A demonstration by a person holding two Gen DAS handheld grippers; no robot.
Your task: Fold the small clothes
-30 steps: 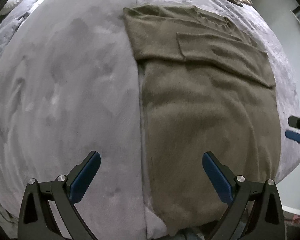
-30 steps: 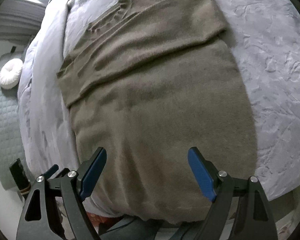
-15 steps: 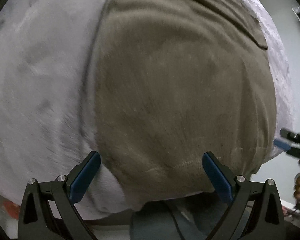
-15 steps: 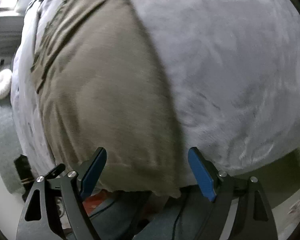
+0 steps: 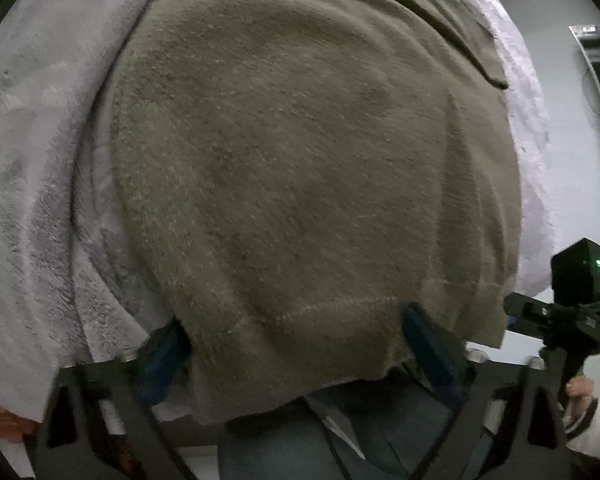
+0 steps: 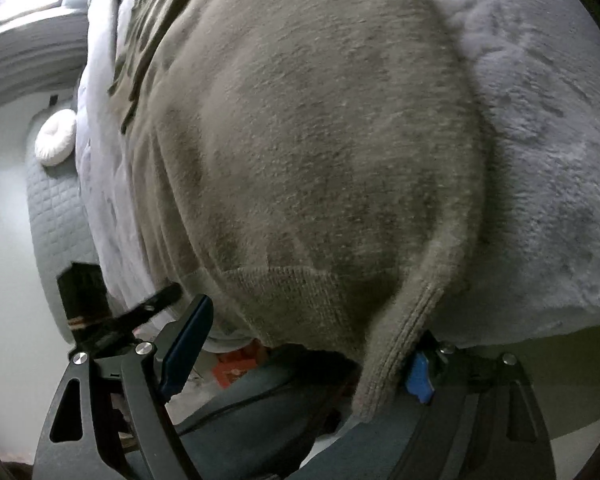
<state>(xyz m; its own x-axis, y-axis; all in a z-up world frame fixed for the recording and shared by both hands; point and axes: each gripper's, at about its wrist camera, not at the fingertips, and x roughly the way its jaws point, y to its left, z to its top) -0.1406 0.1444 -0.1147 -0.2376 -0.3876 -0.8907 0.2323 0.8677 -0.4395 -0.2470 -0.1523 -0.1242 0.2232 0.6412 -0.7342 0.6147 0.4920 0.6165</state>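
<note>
Two pads point(image 5: 432, 344) on the left gripper point(image 5: 292, 316), blue, closing from wide apart. Flank the sweater's point(image 5: 300, 160) hem at the bed's point(image 5: 40, 160) near edge, tips tucked under the knit, hem between them. Not yet clamped: no pinch or bunching at either pad, though motion blur hides the fine contact.

Much the same at the right gripper point(image 6: 314, 320): spread, closing, hem corner between the fingers. Shows one pad bare, just off the bed's near edge and clear of the fabric. Hides most of the other behind the ribbed corner drooping off the bed. Cannot tell whether that hidden pad touches the knit. No grip on the sweater yet.

As for the sweater: olive-brown, lying flat on the bed, body spread along it, a folded layer across the bed's far end, hem overhanging the near edge and sagging between both pairs of fingers.

Further out: a hand point(image 5: 580, 390) in a pale cuff around the right gripper's handle, off the bed's near corner. Legs point(image 5: 380, 420) in blue-grey trousers below the bed's near edge, right under the hanging hem. Something orange point(image 6: 236, 364) low beside the bed, too small to make out. White round cushion point(image 6: 56, 142) on a quilted grey mat point(image 6: 56, 216) alongside the bed.
</note>
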